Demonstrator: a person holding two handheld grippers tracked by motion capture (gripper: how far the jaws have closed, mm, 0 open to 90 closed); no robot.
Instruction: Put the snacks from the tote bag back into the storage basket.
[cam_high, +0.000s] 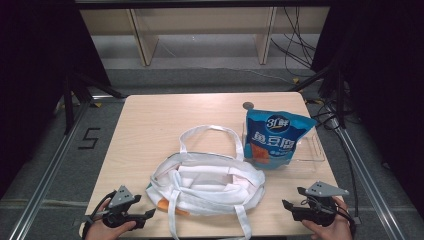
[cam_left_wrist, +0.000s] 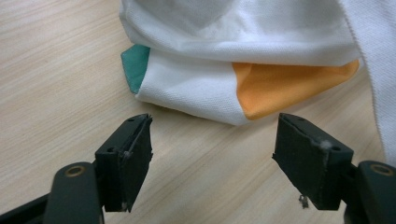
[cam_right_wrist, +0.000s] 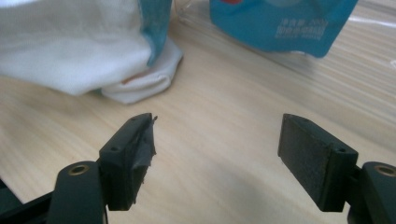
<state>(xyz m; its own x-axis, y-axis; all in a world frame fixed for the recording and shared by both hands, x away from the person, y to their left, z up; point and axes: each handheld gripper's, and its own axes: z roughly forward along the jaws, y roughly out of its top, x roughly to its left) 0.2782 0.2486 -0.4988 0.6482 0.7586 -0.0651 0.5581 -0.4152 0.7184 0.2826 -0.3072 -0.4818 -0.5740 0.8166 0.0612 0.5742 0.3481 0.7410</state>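
A white cloth tote bag (cam_high: 207, 182) lies flat in the middle front of the wooden table, its handles spread out. A blue snack pouch (cam_high: 275, 137) leans in a clear plastic tray (cam_high: 316, 150) to the bag's right. My left gripper (cam_high: 150, 214) rests at the front left, open, its jaws just short of the bag's corner (cam_left_wrist: 196, 91) with green and orange patches. My right gripper (cam_high: 287, 202) sits at the front right, open and empty over bare wood, with the bag's edge (cam_right_wrist: 93, 60) and the pouch (cam_right_wrist: 280, 23) farther ahead.
A small dark round disc (cam_high: 248, 105) lies on the table behind the pouch. Wooden shelving (cam_high: 200, 30) stands beyond the table's far edge. Cables (cam_high: 295, 45) hang at the back right. Metal frame rails (cam_high: 50, 165) run along both sides.
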